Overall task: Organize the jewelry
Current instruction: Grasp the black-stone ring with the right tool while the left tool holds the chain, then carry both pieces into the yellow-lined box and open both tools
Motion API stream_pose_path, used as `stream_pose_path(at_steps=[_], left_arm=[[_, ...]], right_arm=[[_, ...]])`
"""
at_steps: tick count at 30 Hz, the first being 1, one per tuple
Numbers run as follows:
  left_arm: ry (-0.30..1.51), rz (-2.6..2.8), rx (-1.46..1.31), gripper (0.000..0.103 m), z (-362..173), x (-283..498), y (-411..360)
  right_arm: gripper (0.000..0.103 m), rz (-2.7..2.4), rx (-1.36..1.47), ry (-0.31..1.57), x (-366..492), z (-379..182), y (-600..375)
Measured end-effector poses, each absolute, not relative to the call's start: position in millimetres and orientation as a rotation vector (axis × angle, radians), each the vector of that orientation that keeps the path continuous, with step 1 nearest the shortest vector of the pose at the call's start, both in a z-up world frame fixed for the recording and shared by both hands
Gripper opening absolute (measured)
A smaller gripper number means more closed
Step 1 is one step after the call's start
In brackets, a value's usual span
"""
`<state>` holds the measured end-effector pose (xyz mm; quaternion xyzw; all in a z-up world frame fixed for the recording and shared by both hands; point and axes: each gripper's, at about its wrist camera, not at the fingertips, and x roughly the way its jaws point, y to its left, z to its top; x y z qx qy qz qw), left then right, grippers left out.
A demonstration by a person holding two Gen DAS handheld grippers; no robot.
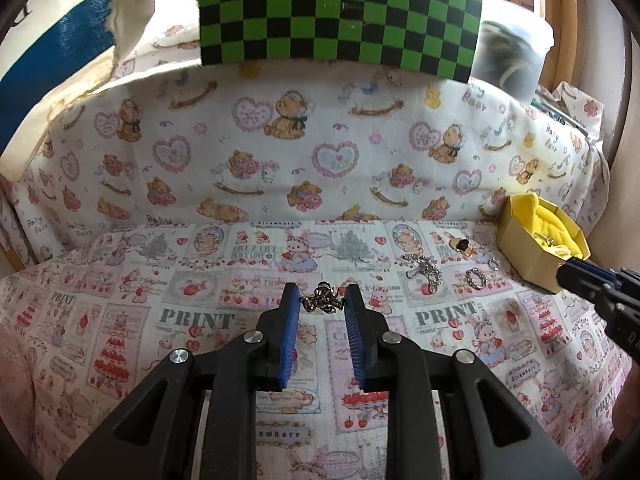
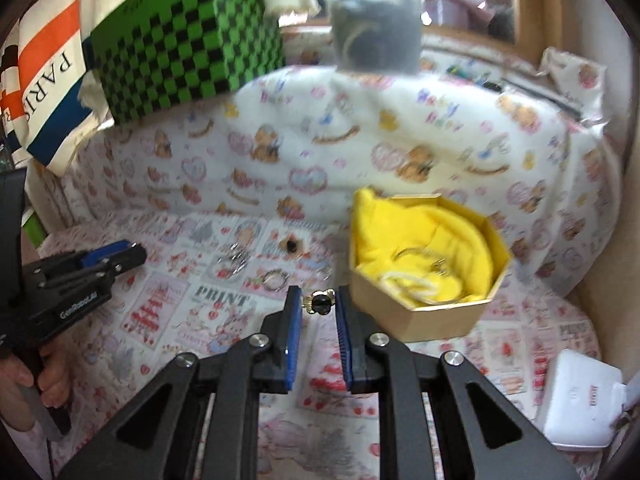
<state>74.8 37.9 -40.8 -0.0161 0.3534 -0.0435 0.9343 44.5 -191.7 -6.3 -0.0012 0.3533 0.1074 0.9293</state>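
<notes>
Right wrist view: the right gripper [image 2: 318,306] is clamped on a small gold-and-black trinket [image 2: 320,303], most likely an earring, pinched between the tips of its blue pads just beside the near-left wall of the gold octagonal box [image 2: 424,320]. The yellow cloth [image 2: 404,236] lining that box already holds at least one ring and a pale cord, though blur hides the exact count. So the step in hand looks like carrying this piece to the box; the next move calls for lifting it over the rim, then letting go above the cloth so it drops inside and not onto the printed bedsheet [image 2: 168,320].

Left wrist view: the left gripper [image 1: 323,302] is closed narrowly on a dark tangled chain [image 1: 324,300], held at the pad tips over the sheet, well apart from the box at far right.

Loose on the sheet I count four pieces: one silver chain heap [image 1: 424,270], one beaded ring [image 1: 475,279], one plain ring [image 1: 493,264] near the box, and one gold-and-black earring [image 1: 461,245] that seems to match the held one. Two pieces are in the grippers. There is one box, and one white device [image 2: 576,404] at lower right.
</notes>
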Motion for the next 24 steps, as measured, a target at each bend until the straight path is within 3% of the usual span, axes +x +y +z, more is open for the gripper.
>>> stream_pose_path(at_steps=[24], left_arm=[[0.64, -0.071, 0.001, 0.022, -30, 63, 32]], right_arm=[[0.015, 0.114, 0.061, 0.57, 58, 5, -227]])
